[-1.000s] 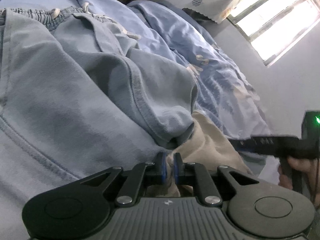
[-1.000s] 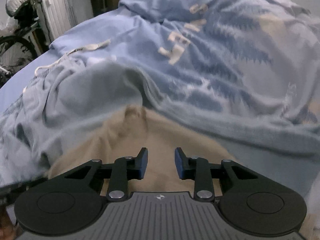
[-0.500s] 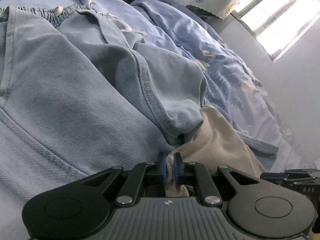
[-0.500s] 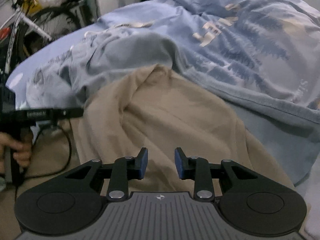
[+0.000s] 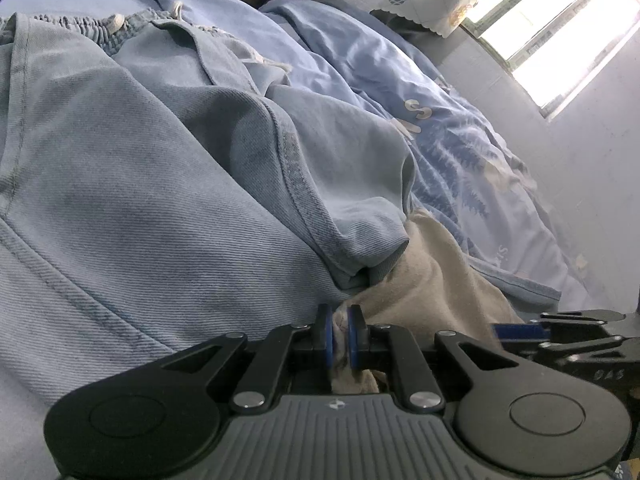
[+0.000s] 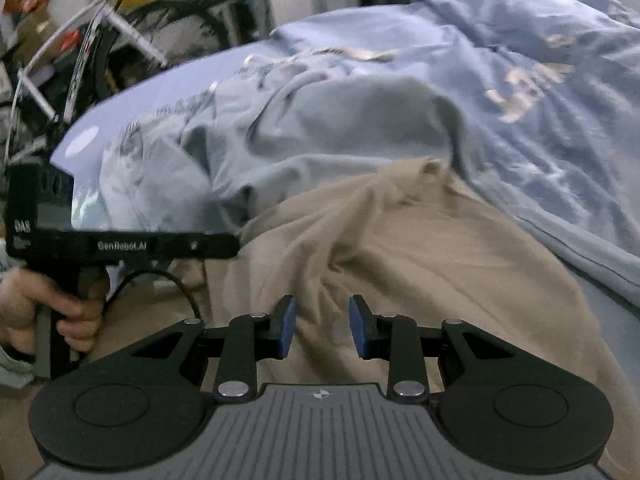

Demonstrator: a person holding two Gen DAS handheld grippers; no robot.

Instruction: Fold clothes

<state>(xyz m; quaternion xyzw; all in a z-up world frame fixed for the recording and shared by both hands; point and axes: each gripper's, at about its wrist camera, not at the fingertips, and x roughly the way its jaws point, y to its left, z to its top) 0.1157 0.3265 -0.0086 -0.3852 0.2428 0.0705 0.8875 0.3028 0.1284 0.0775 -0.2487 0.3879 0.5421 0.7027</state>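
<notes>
A beige garment (image 6: pixel 400 264) lies over the bed's front edge, partly tucked under light blue jeans (image 5: pixel 132 208). My left gripper (image 5: pixel 339 334) is shut on a fold of the beige garment (image 5: pixel 436 292) at its left corner. My right gripper (image 6: pixel 322 330) is open and empty just above the beige cloth, to the right of the left gripper's body (image 6: pixel 120 246). The right gripper's body shows at the right edge of the left wrist view (image 5: pixel 576 340).
A blue patterned duvet (image 6: pixel 540 120) is bunched behind the clothes on a blue sheet (image 6: pixel 168 92). A bicycle (image 6: pixel 80 60) and clutter stand beyond the bed's far side. A window (image 5: pixel 552 28) is in the wall by the duvet.
My right gripper has pulled back and swung left, so more of the beige garment and the left gripper show. My left gripper keeps its hold, shifted slightly.
</notes>
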